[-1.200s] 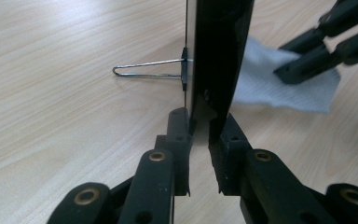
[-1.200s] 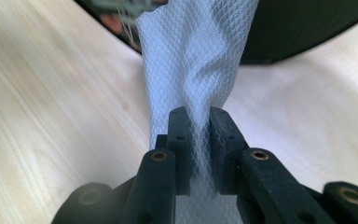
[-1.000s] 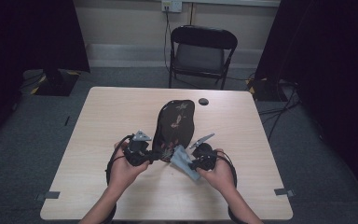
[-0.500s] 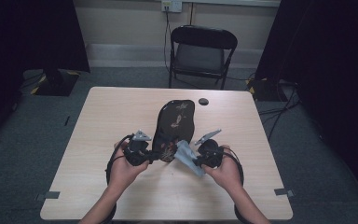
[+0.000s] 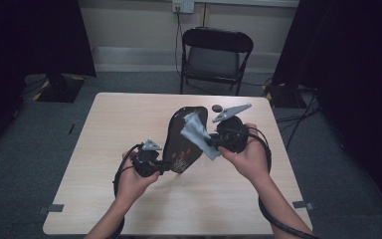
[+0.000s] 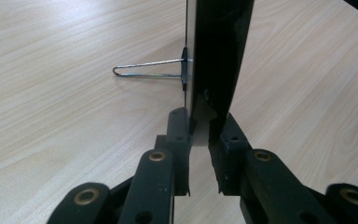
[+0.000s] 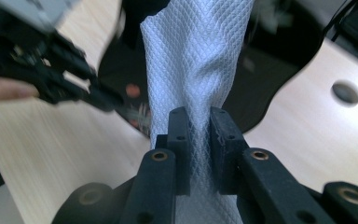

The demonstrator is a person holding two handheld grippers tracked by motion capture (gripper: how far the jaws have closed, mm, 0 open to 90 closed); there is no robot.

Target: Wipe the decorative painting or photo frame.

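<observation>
Centre of the high view: dark oval tray (image 5: 181, 142) with a flowered face, tipped up on its near edge on the table (image 5: 104, 149), far end raised toward upper centre of frame; left gripper (image 5: 160, 167) at lower centre-left, jaws pinching the tray's near rim. In the left gripper view, rim (image 6: 200, 126) clamped between the two pads, tray rising straight up the middle of the frame; thin wire stand (image 6: 147, 70) clipped to its back, pointing to the left of frame.

Right gripper (image 5: 210, 144) right of centre, raised, jaws pressed together on a pale grey cloth (image 5: 195, 130); cloth bunched against the tray's upper face. In the right gripper view, quilted cloth (image 7: 193, 65) running up between the pads, tray (image 7: 279, 60) dark behind it, other gripper (image 7: 51, 70) blurred at upper left.

Handling, by judgement: tray stiff, thin, glossy, likely slippery and fairly light; best held by the rim, as now, with firm pinch so it does not swivel under wiping pressure. Cloth soft, limp, light; hold by a gathered fold, leaving loose end free to wipe.

Around: small dark disc (image 5: 217, 107) on table just beyond the tray, upper centre; folding chair (image 5: 216, 55) past the far edge; cables trailing by both wrists. Nothing in the way of the wiping stroke; wire stand at the back apt to snag cloth.
</observation>
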